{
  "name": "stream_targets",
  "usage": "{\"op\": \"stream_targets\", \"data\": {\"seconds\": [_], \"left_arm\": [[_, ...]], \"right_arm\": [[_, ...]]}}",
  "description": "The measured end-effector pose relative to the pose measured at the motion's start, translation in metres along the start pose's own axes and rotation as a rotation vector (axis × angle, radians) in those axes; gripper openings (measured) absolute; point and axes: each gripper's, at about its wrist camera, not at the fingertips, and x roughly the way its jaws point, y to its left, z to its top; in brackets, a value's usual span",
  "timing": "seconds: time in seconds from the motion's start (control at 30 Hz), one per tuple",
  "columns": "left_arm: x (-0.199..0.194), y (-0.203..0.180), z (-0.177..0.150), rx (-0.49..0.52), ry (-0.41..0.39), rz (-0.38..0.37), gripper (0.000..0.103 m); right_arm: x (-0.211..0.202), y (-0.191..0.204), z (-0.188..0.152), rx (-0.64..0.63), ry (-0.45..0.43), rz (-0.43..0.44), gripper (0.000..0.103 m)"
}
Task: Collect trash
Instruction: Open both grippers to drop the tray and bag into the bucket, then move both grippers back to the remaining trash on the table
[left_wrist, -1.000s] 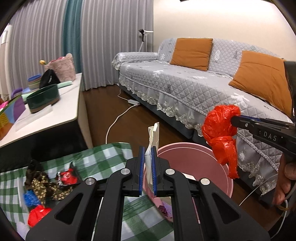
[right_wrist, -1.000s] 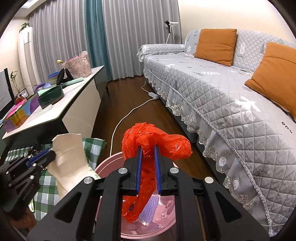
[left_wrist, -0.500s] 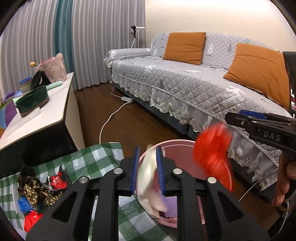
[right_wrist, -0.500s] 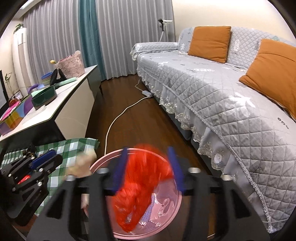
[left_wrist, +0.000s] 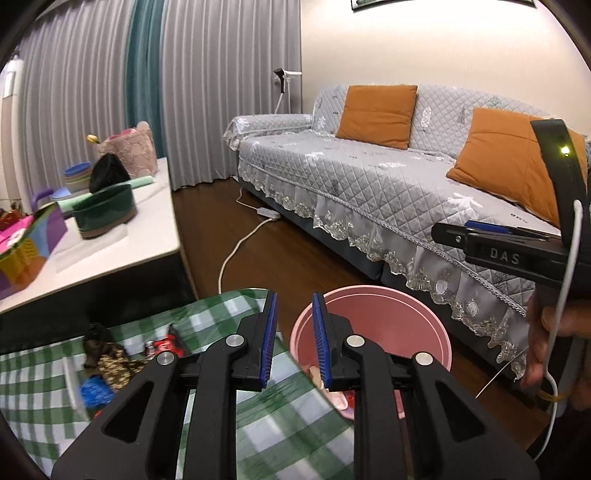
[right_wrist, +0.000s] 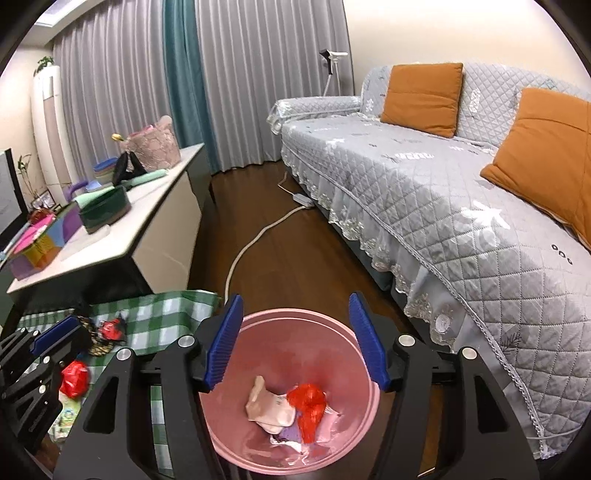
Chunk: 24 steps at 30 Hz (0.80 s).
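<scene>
A pink bin stands on the floor beside a table with a green checked cloth. A red plastic bag and a beige paper wrapper lie at the bin's bottom. My right gripper hangs over the bin, its jaws opening with nothing between them. My left gripper hovers at the bin's left rim, narrowly open and empty. On the cloth lie a red crumpled piece, a red wrapper, a blue scrap and a brown patterned piece.
A grey quilted sofa with orange cushions runs along the right. A white cabinet with bowls and boxes stands on the left. A white cable trails over the dark wooden floor between them.
Both grippers have opened. The red bag dropped from the right one and the beige paper from the left one, and both now lie in the bin. The left gripper rose a little.
</scene>
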Motion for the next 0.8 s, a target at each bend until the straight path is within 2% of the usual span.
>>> {"op": "stream_targets", "data": {"seconds": [0.3, 0.63, 0.8], "left_arm": [[-0.056, 0.027, -0.007, -0.031, -0.041, 0.037, 0.020], [-0.112, 0.070, -0.023, -0.048, -0.089, 0.144, 0.020], [-0.138, 0.112, -0.045, -0.100, -0.095, 0.244, 0.020]], "right_arm": [[-0.039, 0.036, 0.004, -0.047, -0.049, 0.066, 0.061], [-0.056, 0.073, -0.003, -0.091, -0.061, 0.116, 0.061], [-0.057, 0.092, -0.009, -0.105, -0.054, 0.162, 0.061]]}}
